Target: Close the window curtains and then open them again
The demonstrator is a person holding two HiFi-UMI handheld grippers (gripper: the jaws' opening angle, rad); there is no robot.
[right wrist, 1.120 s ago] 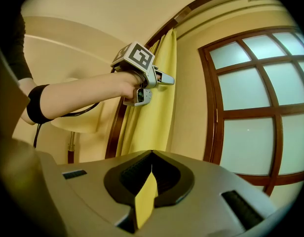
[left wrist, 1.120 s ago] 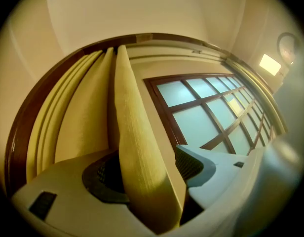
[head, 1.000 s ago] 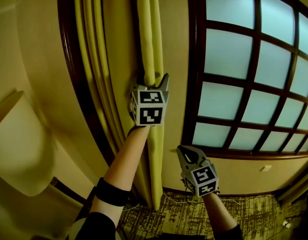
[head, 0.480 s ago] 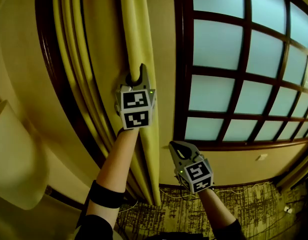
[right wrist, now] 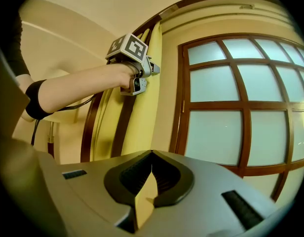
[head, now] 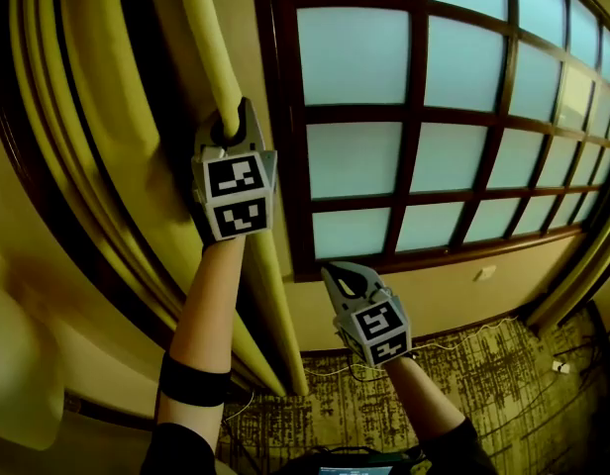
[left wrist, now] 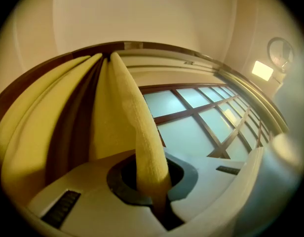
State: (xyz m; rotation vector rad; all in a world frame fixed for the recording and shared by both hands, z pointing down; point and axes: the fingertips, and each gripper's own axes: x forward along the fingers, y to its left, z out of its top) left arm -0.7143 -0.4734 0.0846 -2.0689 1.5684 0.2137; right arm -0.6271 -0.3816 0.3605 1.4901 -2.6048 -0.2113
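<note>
"As you're standing at the window (head: pixel 355 57), what is your left hand doing?"

"My left hand-held gripper (head: pixel 234 127) is clamping down on the curtain (head: pixel 208 47). Its jaws are squeezing the front fold, the one nearest the glass, and the yellow cloth is running up out of them."

"Where is the rest of the curtain hanging?"

"It's hanging bunched in long folds to the left of the window, lying along the dark wooden frame (head: pixel 283 166). The pale panes are standing bare to the right of it."

"Is your right hand holding anything?"

"No. My right hand-held gripper (head: pixel 340 280) is sitting lower down, well apart from the curtain, in front of the wall (head: pixel 454 300) under the window. Its jaws are pressing together at the tips with nothing gripped between them. Through the slit behind the tips, only the yellow beyond is showing."

"How are the two pointing?"

"The left one is pointing up along the fold. My forearm (head: pixel 208 305) is reaching up beneath it, with a dark band (head: pixel 191 379) wrapping it near the elbow. The right one is facing the window's left edge, above the patterned carpet (head: pixel 483 374)."
</note>
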